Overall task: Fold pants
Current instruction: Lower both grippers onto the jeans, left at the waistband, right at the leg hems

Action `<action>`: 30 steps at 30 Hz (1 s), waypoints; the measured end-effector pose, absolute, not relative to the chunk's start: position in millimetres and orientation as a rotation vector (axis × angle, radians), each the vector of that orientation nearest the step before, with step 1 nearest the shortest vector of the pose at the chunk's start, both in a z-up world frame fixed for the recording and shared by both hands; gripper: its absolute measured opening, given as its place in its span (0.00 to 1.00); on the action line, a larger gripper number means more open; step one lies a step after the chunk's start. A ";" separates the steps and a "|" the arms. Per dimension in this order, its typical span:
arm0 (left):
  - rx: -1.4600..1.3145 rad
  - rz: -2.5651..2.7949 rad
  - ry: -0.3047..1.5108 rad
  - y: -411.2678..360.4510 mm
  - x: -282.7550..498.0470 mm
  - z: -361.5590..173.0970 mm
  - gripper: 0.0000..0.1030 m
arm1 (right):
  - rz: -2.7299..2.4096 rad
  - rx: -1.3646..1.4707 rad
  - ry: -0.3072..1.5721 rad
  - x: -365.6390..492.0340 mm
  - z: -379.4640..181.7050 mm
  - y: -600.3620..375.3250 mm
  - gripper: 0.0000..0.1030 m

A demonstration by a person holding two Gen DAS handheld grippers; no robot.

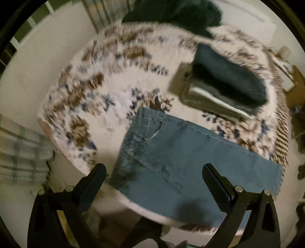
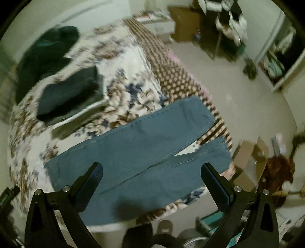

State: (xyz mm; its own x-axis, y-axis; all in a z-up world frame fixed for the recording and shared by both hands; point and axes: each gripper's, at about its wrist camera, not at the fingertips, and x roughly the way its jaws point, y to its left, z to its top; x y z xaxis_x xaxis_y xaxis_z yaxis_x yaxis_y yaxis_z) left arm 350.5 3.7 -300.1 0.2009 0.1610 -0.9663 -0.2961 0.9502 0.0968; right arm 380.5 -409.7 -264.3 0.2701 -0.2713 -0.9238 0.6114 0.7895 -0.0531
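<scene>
Blue jeans (image 1: 171, 158) lie flat on a floral bedspread (image 1: 99, 91). The left wrist view shows the waist and pocket end, the right wrist view shows both legs (image 2: 144, 148) spread apart toward the bed's edge. My left gripper (image 1: 154, 169) is open and empty, hovering above the waist end. My right gripper (image 2: 152, 169) is open and empty, hovering above the legs. Both views are blurred.
A stack of folded dark clothes (image 1: 225, 84) lies on the bed beyond the jeans; it also shows in the right wrist view (image 2: 70, 95). A dark green garment (image 1: 175, 13) lies at the far end. Cardboard boxes (image 2: 251, 162) and clutter stand on the floor beside the bed.
</scene>
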 end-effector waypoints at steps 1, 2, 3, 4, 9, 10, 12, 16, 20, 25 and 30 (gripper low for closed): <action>-0.134 0.337 1.355 6.3 365.7 -316.3 1.00 | -0.640 0.372 1.183 403.8 -291.4 -423.5 1.00; -0.161 0.357 1.384 9.5 384.0 -339.7 1.00 | -0.653 0.398 1.205 418.8 -311.2 -433.0 1.00; -0.186 0.377 1.410 12.6 400.5 -359.0 1.00 | -0.665 0.428 1.226 436.6 -333.7 -445.2 1.00; -0.205 0.403 1.433 17.0 415.6 -378.5 1.00 | -0.683 0.452 1.244 453.5 -355.6 -457.4 1.00; -0.271 0.474 1.539 29.3 485.6 -478.8 1.00 | -0.766 0.530 1.292 511.2 -445.4 -506.3 1.00; -0.283 0.478 1.566 30.3 495.7 -496.5 1.00 | -0.781 0.548 1.302 515.1 -456.9 -513.5 1.00; -0.330 0.482 1.614 33.6 511.6 -527.6 1.00 | -0.811 0.595 1.314 528.6 -484.9 -534.0 1.00; -0.426 0.511 1.691 41.2 525.7 -571.3 1.00 | -0.869 0.647 1.335 547.2 -525.4 -567.5 1.00; -0.481 0.563 1.738 48.7 529.7 -595.5 1.00 | -0.917 0.697 1.363 560.2 -555.8 -592.3 1.00; -0.496 0.571 1.688 48.7 534.5 -595.1 0.97 | -0.951 0.746 1.408 570.7 -581.7 -608.4 1.00; -0.510 0.545 1.552 45.4 527.7 -567.2 0.33 | -0.961 0.762 1.442 579.1 -596.2 -614.6 0.95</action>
